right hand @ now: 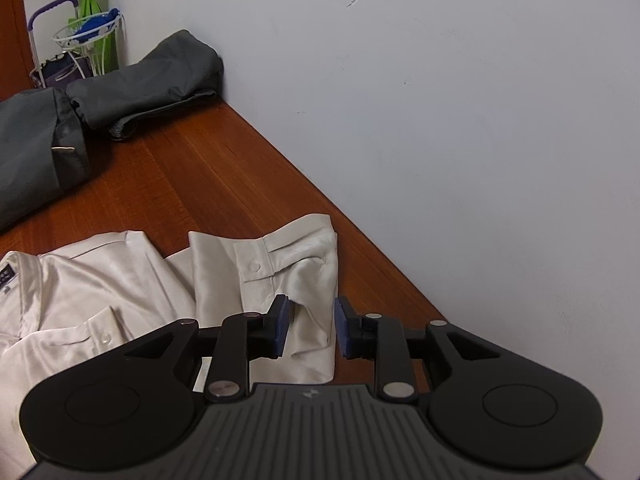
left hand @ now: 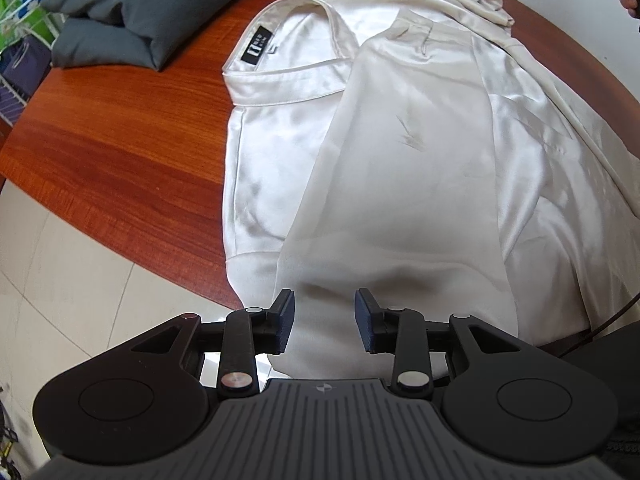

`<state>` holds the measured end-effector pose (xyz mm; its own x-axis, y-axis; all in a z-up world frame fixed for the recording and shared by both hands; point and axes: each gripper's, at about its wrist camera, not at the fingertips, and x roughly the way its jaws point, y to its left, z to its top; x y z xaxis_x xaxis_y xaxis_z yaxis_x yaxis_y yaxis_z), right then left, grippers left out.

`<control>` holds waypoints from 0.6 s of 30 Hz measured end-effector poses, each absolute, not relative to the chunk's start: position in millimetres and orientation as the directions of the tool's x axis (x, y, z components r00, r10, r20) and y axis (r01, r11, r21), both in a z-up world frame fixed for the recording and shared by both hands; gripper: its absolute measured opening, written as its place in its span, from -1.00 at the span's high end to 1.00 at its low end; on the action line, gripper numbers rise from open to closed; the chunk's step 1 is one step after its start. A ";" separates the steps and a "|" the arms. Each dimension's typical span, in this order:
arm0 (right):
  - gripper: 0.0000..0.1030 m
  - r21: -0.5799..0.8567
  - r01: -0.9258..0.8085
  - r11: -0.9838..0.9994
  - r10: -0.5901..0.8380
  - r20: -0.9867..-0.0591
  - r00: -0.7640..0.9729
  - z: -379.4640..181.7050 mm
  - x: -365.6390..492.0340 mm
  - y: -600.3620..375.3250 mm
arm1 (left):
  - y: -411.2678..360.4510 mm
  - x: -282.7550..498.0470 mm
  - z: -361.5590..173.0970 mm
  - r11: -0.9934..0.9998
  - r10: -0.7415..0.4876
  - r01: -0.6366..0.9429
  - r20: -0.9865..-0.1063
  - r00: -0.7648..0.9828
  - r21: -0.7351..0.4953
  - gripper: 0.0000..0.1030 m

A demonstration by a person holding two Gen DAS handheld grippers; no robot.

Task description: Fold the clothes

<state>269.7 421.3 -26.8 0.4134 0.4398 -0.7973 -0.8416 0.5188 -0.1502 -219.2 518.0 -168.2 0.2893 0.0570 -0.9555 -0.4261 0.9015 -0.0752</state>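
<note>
Hovering over the cream satin shirt (left hand: 400,152) spread on the wooden table (left hand: 120,128), my left gripper (left hand: 325,320) has its jaws parted above the hem, pinching nothing. My right gripper (right hand: 310,330) straddles the folded cuff (right hand: 280,272) with its pads apart, near the wall (right hand: 440,100).

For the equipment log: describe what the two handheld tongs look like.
Both tongs, left and right, match: black linkage arms with silver pivot pins, dark blue ribbed pads, two round black housings and a grey grooved body bearing a small emblem. A dark cable trails beside the left.
</note>
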 end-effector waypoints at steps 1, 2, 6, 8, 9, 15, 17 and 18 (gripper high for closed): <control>0.37 -0.146 -0.842 0.518 0.444 -0.796 0.412 -24.0 264.9 417.6 | 518.2 -218.6 -168.0 0.905 0.055 -0.418 -0.955 0.292 -0.076 0.29; 0.34 -0.144 -0.843 0.518 0.446 -0.795 0.411 -24.0 262.2 416.7 | 518.2 -218.1 -167.8 0.908 0.054 -0.412 -0.954 0.294 -0.076 0.29; 0.27 -0.130 -0.843 0.522 0.455 -0.793 0.404 -12.8 252.4 398.1 | 518.0 -214.4 -165.7 0.924 0.052 -0.375 -0.950 0.307 -0.071 0.28; 0.22 -0.126 -0.844 0.522 0.457 -0.793 0.402 -7.4 243.1 385.6 | 517.0 -212.8 -163.0 0.932 0.052 -0.355 -0.947 0.317 -0.067 0.23; 0.18 -0.123 -0.845 0.521 0.460 -0.793 0.399 -4.4 236.7 378.2 | 516.8 -212.0 -161.9 0.935 0.052 -0.348 -0.946 0.321 -0.066 0.21; 0.12 -0.111 -0.837 0.536 0.454 -0.798 0.396 -1.9 203.3 342.6 | 513.1 -206.6 -155.7 0.957 0.048 -0.285 -0.936 0.350 -0.057 0.12; 0.11 -0.099 -0.830 0.549 0.452 -0.801 0.394 -4.4 192.9 328.5 | 512.2 -204.8 -155.8 0.962 0.041 -0.266 -0.935 0.354 -0.059 0.10; 0.11 -0.097 -0.829 0.550 0.451 -0.802 0.393 -5.2 191.5 326.9 | 511.6 -203.7 -156.2 0.966 0.034 -0.252 -0.935 0.354 -0.060 0.10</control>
<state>191.5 326.9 -5.2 0.3930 0.4505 -0.8016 -0.8292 0.5504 -0.0972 -203.7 511.6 -156.2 0.3541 0.0341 -0.9346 -0.2525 0.9657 -0.0604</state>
